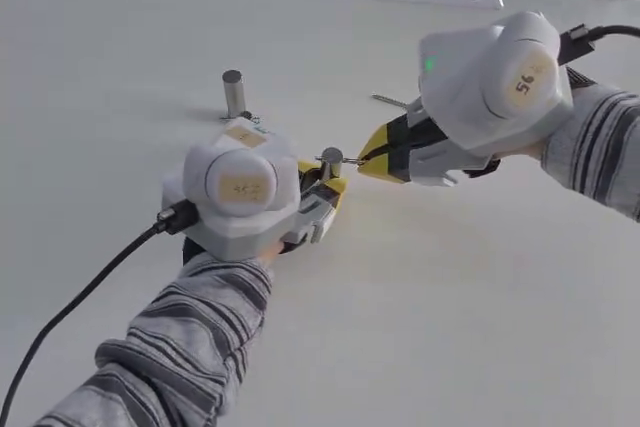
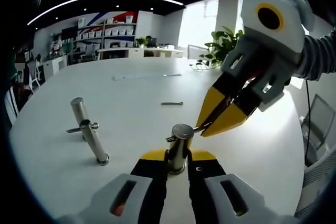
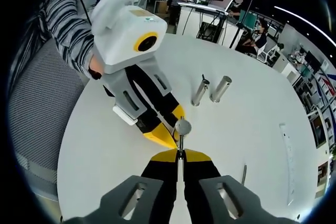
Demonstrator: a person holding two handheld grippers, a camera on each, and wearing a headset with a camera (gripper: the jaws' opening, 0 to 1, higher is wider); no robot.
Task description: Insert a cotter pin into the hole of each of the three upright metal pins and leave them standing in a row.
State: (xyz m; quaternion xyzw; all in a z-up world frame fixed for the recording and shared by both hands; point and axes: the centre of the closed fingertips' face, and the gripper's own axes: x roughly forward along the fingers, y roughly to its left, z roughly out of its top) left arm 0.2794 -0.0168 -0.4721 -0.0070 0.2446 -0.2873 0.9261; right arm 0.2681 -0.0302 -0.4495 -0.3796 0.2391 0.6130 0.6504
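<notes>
Striped sleeves (image 1: pixel 190 347); left hand-held gripper (image 1: pixel 330 183) white, black cable (image 1: pixel 170 218); right hand-held gripper (image 1: pixel 363 161) marked "56".

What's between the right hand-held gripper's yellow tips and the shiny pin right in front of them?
A thin cotter pin, pinched in the right hand-held gripper, reaches across to the upright metal pin; the right gripper view shows it.

I see three silvery pins upright: the near pin (image 2: pixel 179 148) carries a cotter (image 1: pixel 351 160) level through its top hole, the second pin (image 2: pixel 95 141) has its own cotter (image 2: pixel 77 128), the bare pin (image 2: pixel 79 110) stands just behind, and a spare cotter (image 2: pixel 171 103) lies flat beyond.
</notes>
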